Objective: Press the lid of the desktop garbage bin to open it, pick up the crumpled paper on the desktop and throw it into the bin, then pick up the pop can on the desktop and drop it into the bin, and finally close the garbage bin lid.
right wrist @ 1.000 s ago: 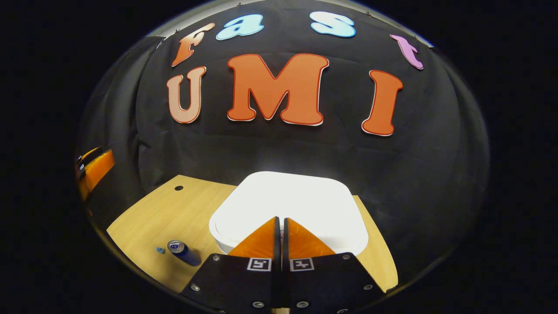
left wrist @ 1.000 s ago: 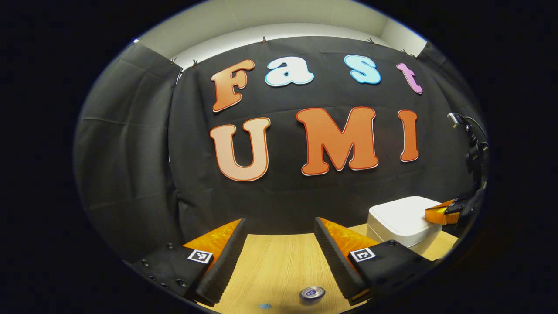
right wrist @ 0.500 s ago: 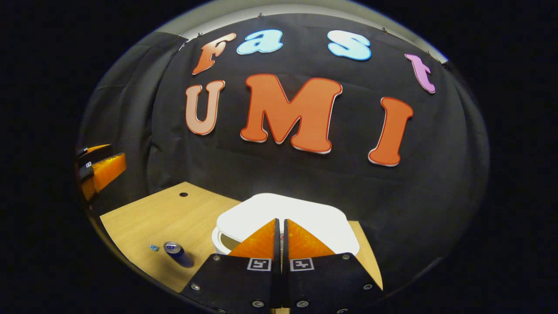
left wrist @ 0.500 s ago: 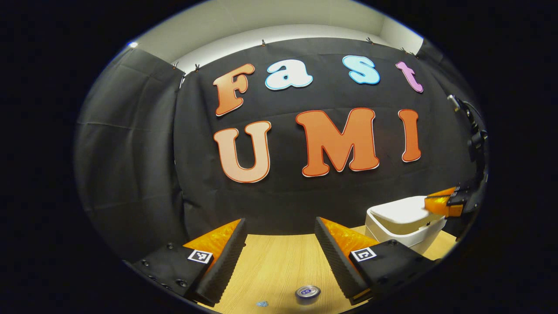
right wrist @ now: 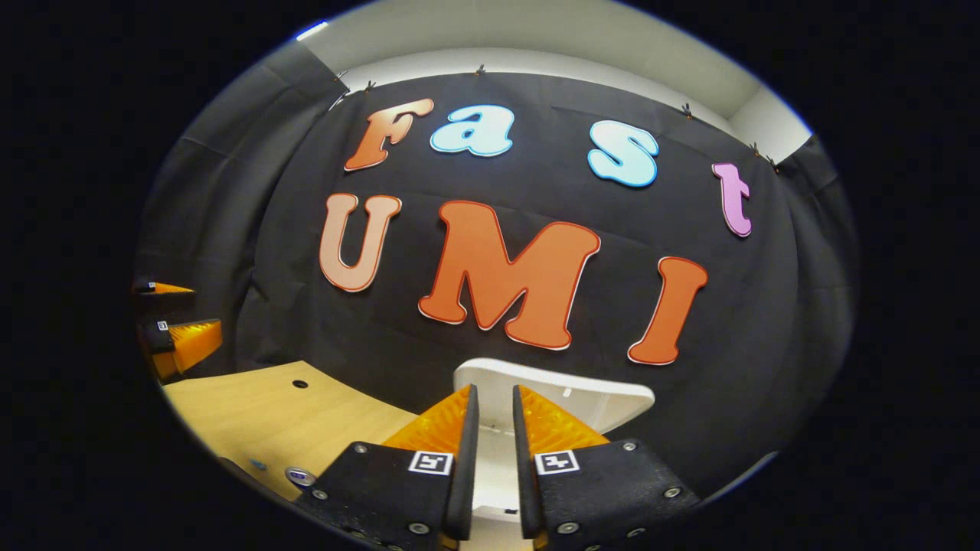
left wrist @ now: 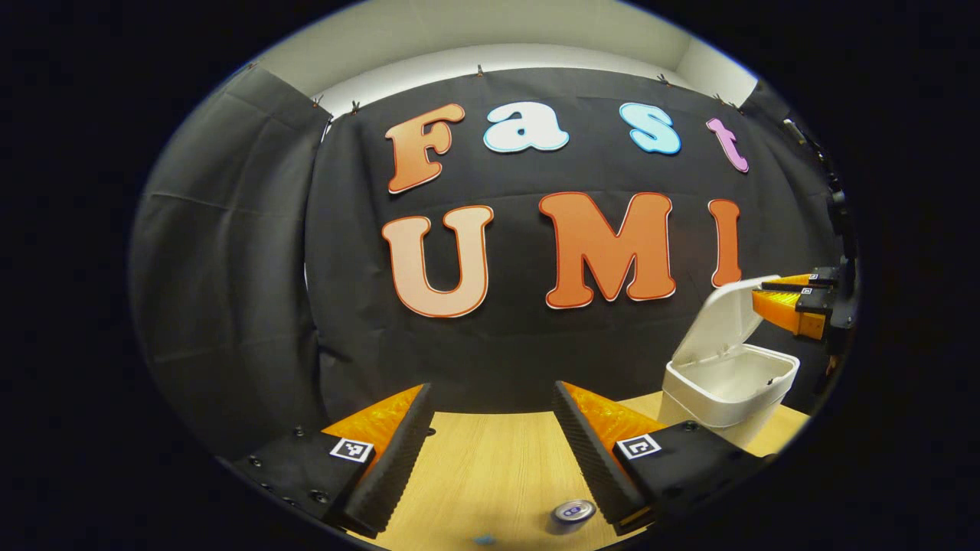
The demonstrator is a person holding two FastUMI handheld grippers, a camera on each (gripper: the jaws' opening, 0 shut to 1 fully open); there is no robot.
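The white desktop bin stands at the right of the wooden table with its lid swung upright. My right gripper hovers beside the lid's top edge. In the right gripper view the raised lid stands just beyond my right gripper, whose fingers are a narrow gap apart and hold nothing. My left gripper is wide open and empty above the table. The pop can lies below its right finger, and a small blue scrap lies beside the can. In the right gripper view the can lies at lower left.
The left gripper shows at the far left edge of the right gripper view, above the table. A small round hole sits in the tabletop near the back. The black cloth wall closes the table's far side.
The bin lid has gone from flat shut to upright. My right gripper has risen off it and its fingers have parted slightly. The left gripper has hardly moved.
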